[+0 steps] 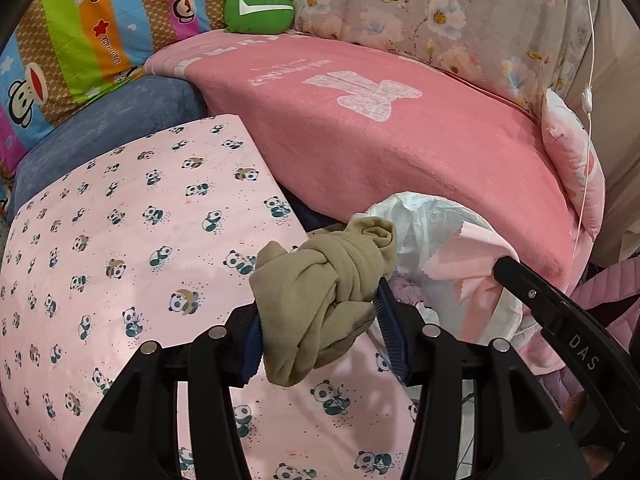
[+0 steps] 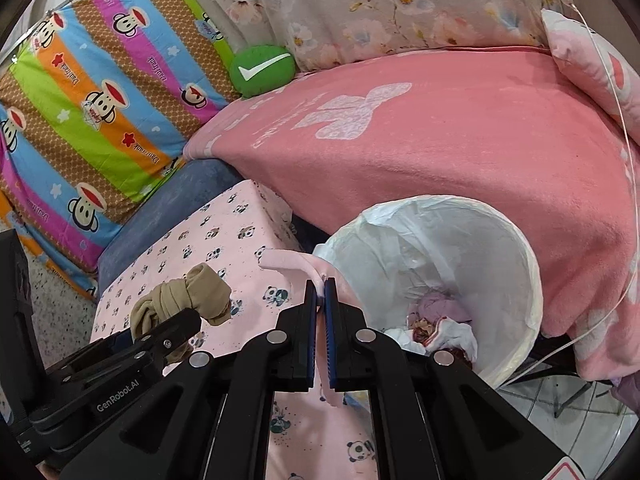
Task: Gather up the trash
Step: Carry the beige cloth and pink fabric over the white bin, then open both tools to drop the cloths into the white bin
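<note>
Two views, both grippers loaded. The left wrist view shows the left gripper (image 1: 320,332) with fingers about half spread, clamped on a knotted tan cloth bundle (image 1: 328,300) that bulges above and below the blue pads. Beyond the bundle, only part of the white-lined trash bin (image 1: 420,220) shows there; its inside is mostly blocked by the bundle and by a pink cloth (image 1: 472,256). The right gripper enters that view from the right edge as a black arm, and its tip meets the pink cloth. The right wrist view fills in the rest: the right gripper (image 2: 320,300) has fingers pinched almost fully together on the thin pink cloth (image 2: 296,264), which sticks up past the fingertips and hangs below them. The bin (image 2: 532,280) is fully open to this view, just right of the fingers, with what looks like crumpled purple and white waste (image 2: 440,320) at the bottom, though I can't make out individual pieces. The left gripper with the tan bundle (image 2: 180,296) sits to the left here, over the panda-print table (image 2: 224,232). Both held items are outside the bin. The bin stands between the table and a pink blanket-covered bed (image 2: 460,152).
</note>
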